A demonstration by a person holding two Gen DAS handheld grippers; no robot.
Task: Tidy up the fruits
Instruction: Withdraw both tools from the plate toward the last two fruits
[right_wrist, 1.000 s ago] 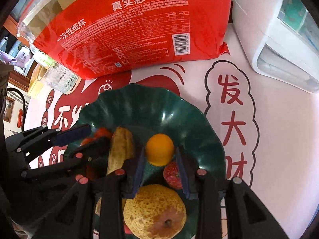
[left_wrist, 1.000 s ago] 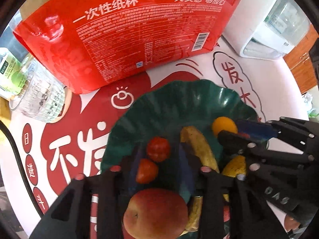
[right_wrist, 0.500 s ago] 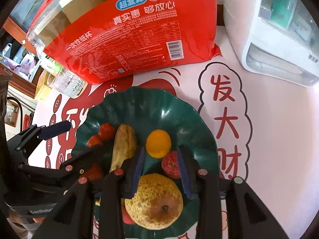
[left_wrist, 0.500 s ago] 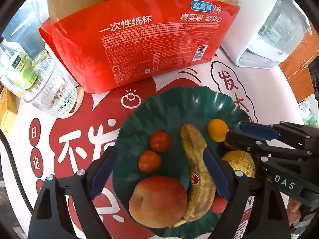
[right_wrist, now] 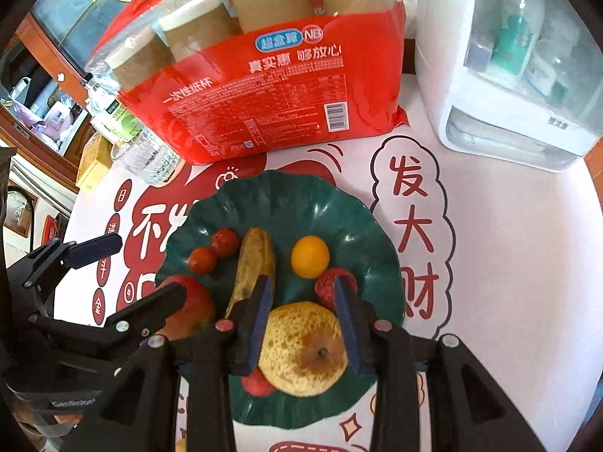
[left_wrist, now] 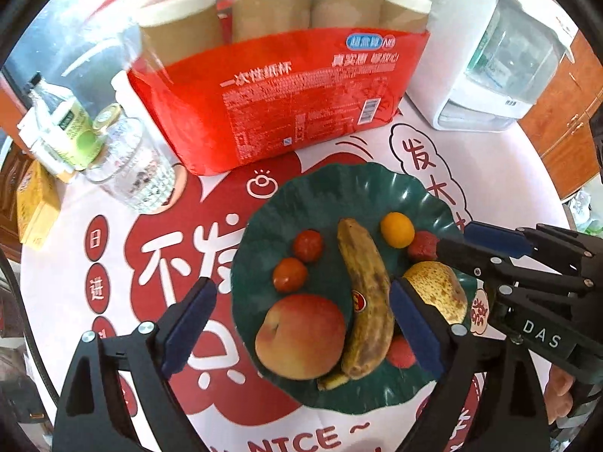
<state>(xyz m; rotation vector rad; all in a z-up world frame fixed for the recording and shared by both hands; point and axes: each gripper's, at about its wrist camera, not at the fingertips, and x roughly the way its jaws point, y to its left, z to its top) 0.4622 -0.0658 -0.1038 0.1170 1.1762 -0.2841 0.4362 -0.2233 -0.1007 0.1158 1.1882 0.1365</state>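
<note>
Since a second ago I have let the peach go and drawn my left gripper (left_wrist: 301, 324) back and up; its jaws now stand spread wide, one blue pad over the tablecloth left of the green plate (left_wrist: 331, 188), the other by the pear. That peach (left_wrist: 300, 336) lies free on the plate's near left, below and between my open fingers, touching the spotted banana (left_wrist: 365, 293) on its right. Two small tomatoes (left_wrist: 297, 263) sit just beyond the peach, and an orange kumquat (left_wrist: 397, 229) lies farther back, right of the banana.

My right gripper (right_wrist: 303, 324) sits with its blue pads close on either side of the speckled pear (right_wrist: 301, 350) at the plate's near right; I cannot tell whether it is squeezing. A strawberry (right_wrist: 331, 286) lies just beyond the right pad. Behind the plate stands a red pack of paper cups (right_wrist: 264, 94).
</note>
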